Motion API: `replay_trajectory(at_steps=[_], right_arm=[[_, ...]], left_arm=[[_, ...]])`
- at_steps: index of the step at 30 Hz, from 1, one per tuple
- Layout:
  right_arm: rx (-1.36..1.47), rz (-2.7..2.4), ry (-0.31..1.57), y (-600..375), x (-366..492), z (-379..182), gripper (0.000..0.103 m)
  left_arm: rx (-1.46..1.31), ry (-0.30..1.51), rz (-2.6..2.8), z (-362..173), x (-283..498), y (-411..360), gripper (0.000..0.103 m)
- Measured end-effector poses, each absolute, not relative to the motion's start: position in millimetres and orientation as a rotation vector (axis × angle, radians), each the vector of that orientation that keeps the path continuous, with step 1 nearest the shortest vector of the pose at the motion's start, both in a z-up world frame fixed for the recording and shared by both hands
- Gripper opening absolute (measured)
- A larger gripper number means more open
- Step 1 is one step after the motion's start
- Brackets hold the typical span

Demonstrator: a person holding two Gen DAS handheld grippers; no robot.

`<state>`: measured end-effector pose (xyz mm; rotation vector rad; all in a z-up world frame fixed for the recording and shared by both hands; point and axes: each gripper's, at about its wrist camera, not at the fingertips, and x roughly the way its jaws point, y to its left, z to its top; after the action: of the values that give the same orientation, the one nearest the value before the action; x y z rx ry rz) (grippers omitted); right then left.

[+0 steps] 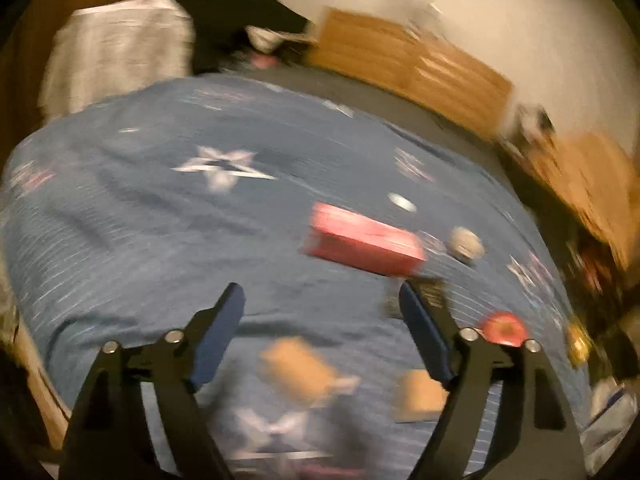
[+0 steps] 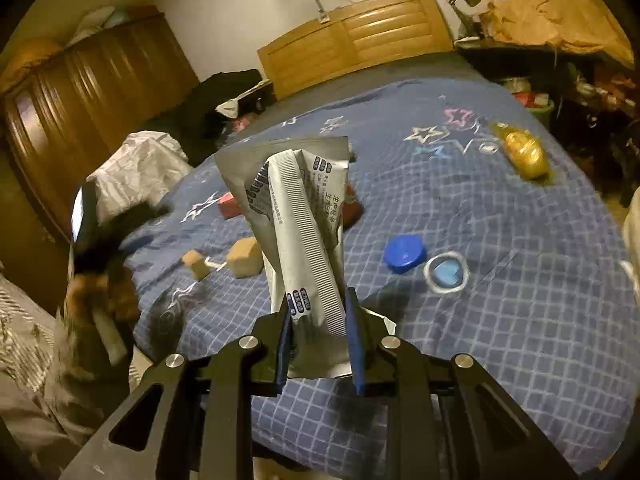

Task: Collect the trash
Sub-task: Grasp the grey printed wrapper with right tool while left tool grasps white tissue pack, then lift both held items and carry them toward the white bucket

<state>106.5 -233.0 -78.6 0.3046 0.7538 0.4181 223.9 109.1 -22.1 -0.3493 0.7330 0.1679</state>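
My right gripper (image 2: 318, 312) is shut on a grey and white foil wrapper (image 2: 296, 204) and holds it upright above the blue bed cover (image 2: 500, 320). My left gripper (image 1: 322, 300) is open and empty above the bed; its view is blurred. Ahead of it lie a pink box (image 1: 362, 238), a grey crumpled ball (image 1: 466, 244), a red round lid (image 1: 504, 328) and two tan blocks (image 1: 296, 368). The right wrist view shows the tan blocks (image 2: 242, 258), a blue cap (image 2: 404, 254), a gold wrapper (image 2: 524, 154) and the red box (image 2: 230, 204).
A wooden headboard (image 2: 356, 40) stands at the far end of the bed. A dark wardrobe (image 2: 80, 100) is at the left. A white bag (image 2: 140, 168) sits by the bed's left side. A cluttered desk (image 2: 560, 60) is at the right.
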Motion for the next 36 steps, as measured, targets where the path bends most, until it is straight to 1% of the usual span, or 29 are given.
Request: replay_trajectory(at_steps=[2, 8, 10, 14, 15, 16, 17, 19, 20, 21, 26, 31, 36], right_arm=[[0.308, 0.437, 0.756, -231, 106, -83, 0.025], [0.343, 0.448, 0.774, -239, 102, -97, 0.026], [0.357, 0.448, 0.775, -245, 101, -98, 0.026], [0.386, 0.442, 0.771, -255, 101, -102, 0.026], [0.390, 0.443, 0.770, -255, 100, -101, 0.026], [0.397, 0.443, 0.768, -257, 100, -102, 0.026], [0.399, 0.442, 0.766, -256, 99, -101, 0.026], [0.406, 0.440, 0.761, -258, 99, -102, 0.026], [0.410, 0.440, 0.756, -259, 98, -101, 0.026], [0.412, 0.440, 0.751, -258, 96, -100, 0.026], [0.407, 0.431, 0.721, -258, 90, -92, 0.026], [0.396, 0.428, 0.705, -253, 82, -85, 0.026], [0.358, 0.436, 0.689, -240, 72, -77, 0.026]], left_arm=[[-0.326, 0.779, 0.134, -23, 252, 83, 0.082], [-0.233, 0.936, 0.197, -62, 329, 19, 0.083], [-0.198, 0.954, 0.253, -76, 344, 12, 0.084], [-0.167, 1.096, 0.279, -107, 371, 10, 0.085], [-0.174, 1.105, 0.271, -113, 374, 13, 0.087], [-0.192, 1.110, 0.247, -115, 375, 15, 0.079], [-0.213, 1.113, 0.212, -115, 374, 17, 0.068], [-0.205, 1.110, 0.159, -109, 370, 16, 0.020], [-0.198, 1.107, 0.153, -106, 368, 15, 0.016], [-0.215, 1.090, 0.134, -102, 363, 19, 0.013], [-0.325, 0.993, 0.010, -76, 315, 44, 0.012], [-0.299, 0.835, -0.073, -44, 254, 46, 0.012], [-0.262, 0.742, -0.112, -33, 203, 44, 0.012]])
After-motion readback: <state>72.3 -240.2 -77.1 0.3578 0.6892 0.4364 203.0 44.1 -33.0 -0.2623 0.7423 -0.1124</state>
